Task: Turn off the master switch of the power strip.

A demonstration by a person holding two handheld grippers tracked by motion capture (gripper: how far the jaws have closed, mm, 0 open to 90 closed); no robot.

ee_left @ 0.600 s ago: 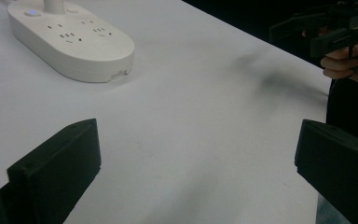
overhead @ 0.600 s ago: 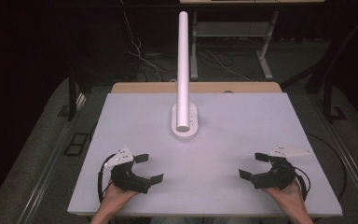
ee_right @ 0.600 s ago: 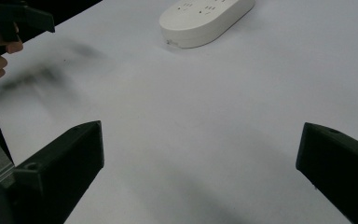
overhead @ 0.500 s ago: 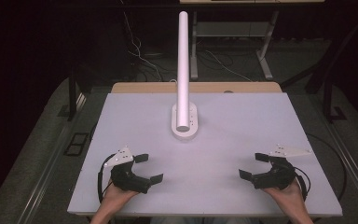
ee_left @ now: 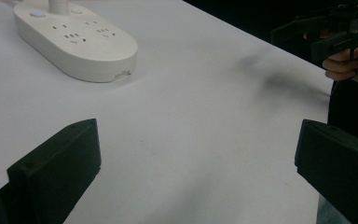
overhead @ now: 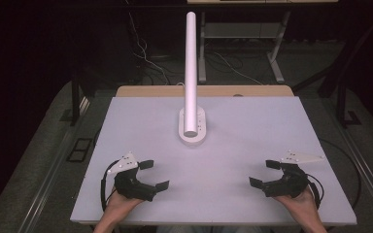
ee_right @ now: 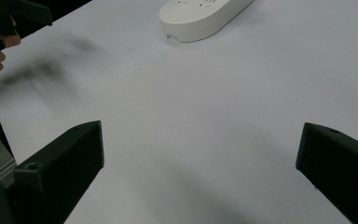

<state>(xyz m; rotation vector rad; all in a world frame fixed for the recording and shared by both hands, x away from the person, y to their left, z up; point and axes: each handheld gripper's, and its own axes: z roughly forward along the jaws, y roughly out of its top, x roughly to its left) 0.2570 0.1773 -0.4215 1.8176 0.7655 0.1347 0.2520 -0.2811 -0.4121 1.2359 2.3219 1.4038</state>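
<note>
A white power strip (overhead: 193, 127) lies at the table's middle back, with a tall white pole (overhead: 190, 63) rising over it. The same power strip (ee_left: 77, 41) sits at the upper left of the left gripper view, and the power strip (ee_right: 200, 17) lies at the top of the right gripper view. My left gripper (overhead: 154, 175) rests open near the front left of the table, nothing between its jaws. At the front right my right gripper (overhead: 266, 173) is open and empty too. Both point inward across bare table.
The white table (overhead: 243, 141) has a wooden strip (overhead: 204, 91) along its back edge. Cables and dark desk legs lie on the floor behind. The other hand and its gripper (ee_left: 340, 35) show at the upper right of the left gripper view.
</note>
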